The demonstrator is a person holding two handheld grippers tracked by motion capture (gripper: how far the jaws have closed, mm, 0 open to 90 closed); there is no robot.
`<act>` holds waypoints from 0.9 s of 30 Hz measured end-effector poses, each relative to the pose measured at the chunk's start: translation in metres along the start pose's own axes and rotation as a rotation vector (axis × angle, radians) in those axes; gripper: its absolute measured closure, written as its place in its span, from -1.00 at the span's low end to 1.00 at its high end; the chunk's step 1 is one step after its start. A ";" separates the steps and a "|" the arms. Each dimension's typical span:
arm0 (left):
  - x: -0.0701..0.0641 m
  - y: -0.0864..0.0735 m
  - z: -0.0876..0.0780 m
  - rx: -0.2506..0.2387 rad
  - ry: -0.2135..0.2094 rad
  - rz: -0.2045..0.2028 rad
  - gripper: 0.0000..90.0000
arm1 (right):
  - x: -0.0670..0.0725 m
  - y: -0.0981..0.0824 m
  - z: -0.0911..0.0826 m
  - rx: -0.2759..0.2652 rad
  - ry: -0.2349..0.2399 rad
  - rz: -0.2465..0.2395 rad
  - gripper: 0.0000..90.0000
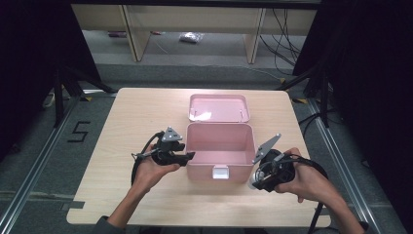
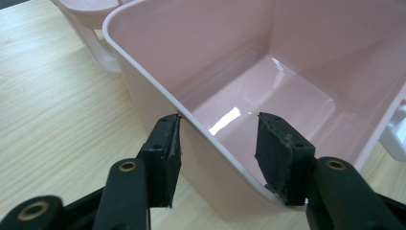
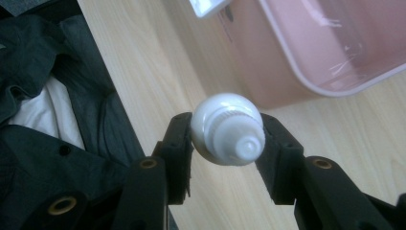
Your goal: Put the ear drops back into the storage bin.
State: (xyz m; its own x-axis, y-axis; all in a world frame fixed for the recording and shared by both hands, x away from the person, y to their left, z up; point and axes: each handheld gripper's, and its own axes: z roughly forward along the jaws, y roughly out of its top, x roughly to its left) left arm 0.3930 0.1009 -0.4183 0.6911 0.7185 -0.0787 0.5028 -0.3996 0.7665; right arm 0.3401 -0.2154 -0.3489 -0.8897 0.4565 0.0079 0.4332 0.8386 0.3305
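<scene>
I straddle the box [image 1: 220,146] wall with the left gripper [image 2: 218,143], jaws apart, to steady it. My right gripper [image 3: 225,132] clamps the bottle [image 3: 227,128] beside the box, above the counter [image 1: 146,112], for loading.

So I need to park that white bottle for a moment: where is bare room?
The pink box is empty inside. The table is bare left of the box and its open lid, and along the near edge between the forearms. It is crowded at the box's front corners, by the left gripper and the right gripper, holding the white bottle.
</scene>
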 end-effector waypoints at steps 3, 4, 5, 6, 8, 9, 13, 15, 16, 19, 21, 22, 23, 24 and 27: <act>0.000 0.000 0.000 -0.004 -0.005 -0.002 0.12 | 0.000 0.004 -0.006 -0.005 -0.004 -0.011 0.34; 0.000 0.000 0.000 -0.004 -0.005 -0.001 0.12 | 0.000 0.006 -0.007 -0.004 -0.005 -0.014 0.34; 0.000 0.000 0.000 -0.005 0.000 -0.007 0.12 | 0.000 0.007 -0.009 -0.003 -0.010 -0.012 0.34; 0.000 0.000 0.000 0.001 0.003 -0.001 0.12 | -0.001 0.010 -0.010 -0.008 -0.007 -0.025 0.34; 0.000 0.000 0.000 0.001 0.003 -0.002 0.12 | -0.001 0.013 -0.012 -0.005 -0.007 -0.018 0.34; 0.000 0.000 0.000 0.004 0.004 -0.001 0.12 | -0.002 0.015 -0.012 -0.009 -0.002 -0.035 0.34; 0.000 0.000 0.000 0.003 0.004 -0.003 0.12 | -0.002 0.021 -0.013 0.001 -0.003 -0.023 0.34; 0.000 0.000 0.000 -0.007 -0.002 -0.003 0.12 | -0.004 0.023 -0.013 -0.003 -0.001 -0.029 0.34; 0.000 0.000 0.000 -0.005 -0.004 -0.002 0.12 | -0.004 0.024 -0.013 0.000 -0.003 -0.015 0.34; 0.000 0.000 0.000 -0.005 -0.004 -0.001 0.12 | -0.006 0.027 -0.014 -0.008 0.009 -0.020 0.34; 0.000 0.000 0.000 0.001 0.005 -0.001 0.12 | -0.008 0.029 -0.016 -0.012 0.004 -0.023 0.34; 0.000 0.000 0.000 0.002 0.006 -0.001 0.12 | -0.008 0.031 -0.017 -0.013 0.005 -0.014 0.34; 0.000 0.000 0.000 0.002 0.006 -0.002 0.12 | -0.010 0.032 -0.018 -0.014 -0.003 -0.025 0.34; 0.000 0.000 0.000 0.002 0.006 -0.002 0.12 | -0.010 0.033 -0.019 -0.014 -0.002 -0.014 0.34; 0.000 0.000 0.000 0.001 0.006 -0.001 0.12 | -0.014 0.037 -0.022 -0.025 -0.005 -0.015 0.34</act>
State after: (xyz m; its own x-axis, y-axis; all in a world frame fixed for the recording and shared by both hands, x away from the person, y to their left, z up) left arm 0.3930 0.1009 -0.4184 0.6874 0.7224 -0.0756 0.5042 -0.3997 0.7655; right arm 0.3656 -0.1976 -0.3157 -0.8955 0.4450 -0.0018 0.4157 0.8379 0.3537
